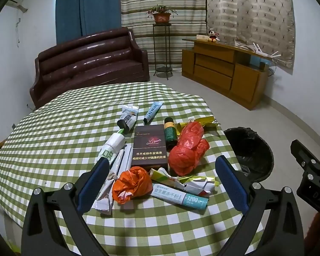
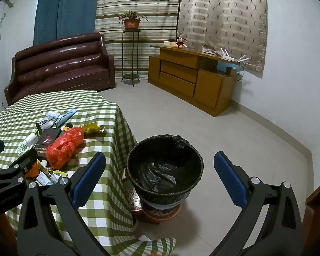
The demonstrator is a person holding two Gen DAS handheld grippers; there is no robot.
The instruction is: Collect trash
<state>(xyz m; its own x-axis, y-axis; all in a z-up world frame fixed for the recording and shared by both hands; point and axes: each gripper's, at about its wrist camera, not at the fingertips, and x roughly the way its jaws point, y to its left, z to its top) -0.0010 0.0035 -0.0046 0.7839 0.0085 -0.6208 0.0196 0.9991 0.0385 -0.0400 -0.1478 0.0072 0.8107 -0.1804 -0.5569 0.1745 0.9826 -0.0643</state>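
Note:
Trash lies in a heap on the green checked table (image 1: 53, 128): a dark cigarette box (image 1: 149, 147), a red plastic bag (image 1: 188, 151), an orange crumpled bag (image 1: 131, 183), a teal-and-white packet (image 1: 179, 196), a green bottle (image 1: 170, 133), tubes and wrappers. My left gripper (image 1: 162, 170) is open and empty, just above the orange bag and packet. My right gripper (image 2: 160, 166) is open and empty over the black-lined trash bin (image 2: 164, 166), which stands on the floor beside the table; the bin also shows in the left wrist view (image 1: 249, 149).
A brown sofa (image 1: 89, 64) stands behind the table. A plant stand (image 1: 162, 49) and a wooden cabinet (image 1: 221, 70) are at the far wall. Tiled floor (image 2: 224, 132) lies right of the bin. The red bag (image 2: 64, 147) lies near the table's right edge.

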